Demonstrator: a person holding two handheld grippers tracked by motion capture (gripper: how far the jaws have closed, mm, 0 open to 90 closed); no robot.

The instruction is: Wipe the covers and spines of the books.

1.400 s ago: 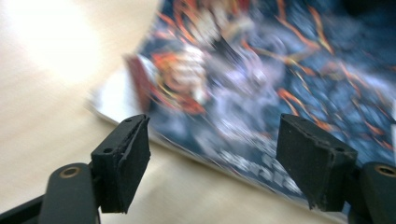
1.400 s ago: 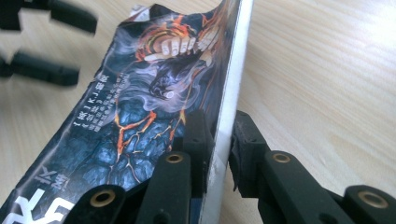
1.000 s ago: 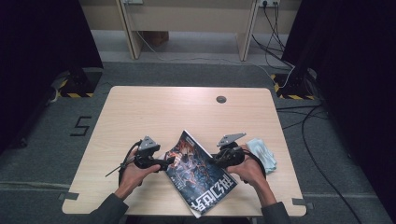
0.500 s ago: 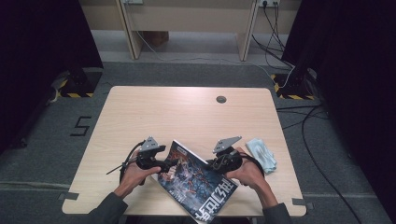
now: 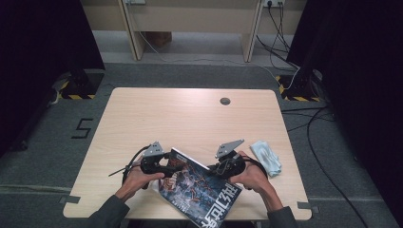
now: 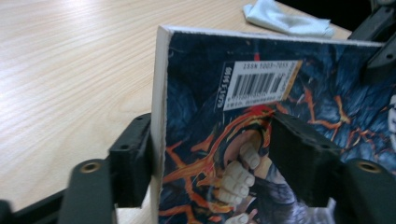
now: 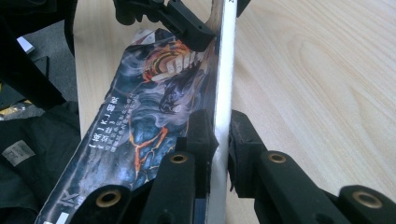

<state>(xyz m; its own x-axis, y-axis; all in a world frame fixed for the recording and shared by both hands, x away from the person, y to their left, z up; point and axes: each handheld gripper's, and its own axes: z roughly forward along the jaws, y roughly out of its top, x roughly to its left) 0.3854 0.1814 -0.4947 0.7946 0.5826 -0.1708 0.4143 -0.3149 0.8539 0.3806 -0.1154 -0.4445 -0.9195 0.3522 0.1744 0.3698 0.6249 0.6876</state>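
Note:
A magazine [image 5: 199, 192] with a dark blue and orange cover is held tilted above the table's near edge. My right gripper [image 5: 213, 170] is shut on its white edge [image 7: 223, 93], one pad on each side. My left gripper [image 5: 173, 170] straddles the far corner near the barcode [image 6: 259, 84]. Its jaws have just been closing with the magazine between them: one jaw touches the back, the other stands off the cover, so the left gripper [image 6: 210, 163] is open. In the right gripper view, one left gripper fingertip [image 7: 187, 23] lies over the cover at the top.
A crumpled pale blue cloth [image 5: 266, 156] lies on the wooden table [image 5: 190, 118] just right of my right hand, and appears in the left gripper view as the cloth [image 6: 285, 18] beyond the magazine. A round grommet [image 5: 225, 101] sits near the table's far edge.
The magazine's far corner has swung left, in between the left gripper's jaws, and the cover now lies flatter. Both hands have stayed almost in place.

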